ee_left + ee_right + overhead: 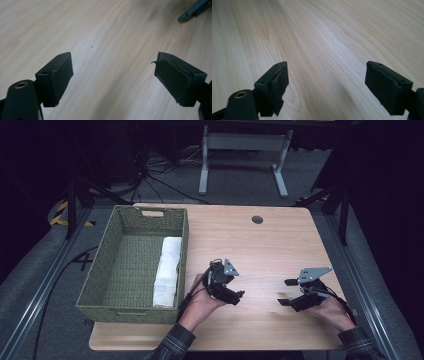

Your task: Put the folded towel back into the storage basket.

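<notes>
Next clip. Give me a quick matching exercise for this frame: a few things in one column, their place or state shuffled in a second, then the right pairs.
Things:
1. folded white cloth
2. woven green basket
3. left gripper
4. round grommet hole

Places or states:
A. far part of the wooden table
B. jaws open, nothing between them
C. left part of the table
D. inside the basket, along its right wall

Pairs: 1-D, 2-C, 3-B, 4-A

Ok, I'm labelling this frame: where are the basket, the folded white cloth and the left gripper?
basket (106, 265): high view, bare woven floor.
folded white cloth (167, 270): high view, middle of its top.
left gripper (238, 299): high view, between its fingertips.
</notes>
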`<move>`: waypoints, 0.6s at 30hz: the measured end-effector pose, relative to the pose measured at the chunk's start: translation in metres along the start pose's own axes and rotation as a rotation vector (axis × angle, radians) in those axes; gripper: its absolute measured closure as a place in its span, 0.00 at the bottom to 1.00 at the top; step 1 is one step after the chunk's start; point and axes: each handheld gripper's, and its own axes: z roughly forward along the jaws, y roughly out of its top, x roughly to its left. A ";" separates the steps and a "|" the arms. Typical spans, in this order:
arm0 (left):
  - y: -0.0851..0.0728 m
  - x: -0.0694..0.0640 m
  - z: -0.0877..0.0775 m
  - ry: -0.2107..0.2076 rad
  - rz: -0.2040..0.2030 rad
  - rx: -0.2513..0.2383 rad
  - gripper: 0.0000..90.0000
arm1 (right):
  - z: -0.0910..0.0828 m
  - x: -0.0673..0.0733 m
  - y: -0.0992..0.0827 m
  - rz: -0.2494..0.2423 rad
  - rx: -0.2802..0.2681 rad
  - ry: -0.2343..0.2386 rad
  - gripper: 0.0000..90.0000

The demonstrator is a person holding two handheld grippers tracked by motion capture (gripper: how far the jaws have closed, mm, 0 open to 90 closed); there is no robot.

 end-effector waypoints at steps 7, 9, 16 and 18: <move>-0.020 -0.013 0.023 0.007 0.050 0.078 0.17 | -0.002 -0.002 -0.023 0.043 0.038 -0.040 0.22; -0.024 -0.014 0.027 0.001 0.054 0.096 0.16 | -0.002 -0.003 -0.026 0.047 0.039 -0.044 0.22; -0.027 -0.015 0.034 -0.008 0.059 0.118 0.16 | -0.004 -0.004 -0.028 0.046 0.040 -0.054 0.22; -0.027 -0.014 0.035 -0.013 0.059 0.125 0.16 | -0.004 -0.003 -0.028 0.041 0.041 -0.053 0.22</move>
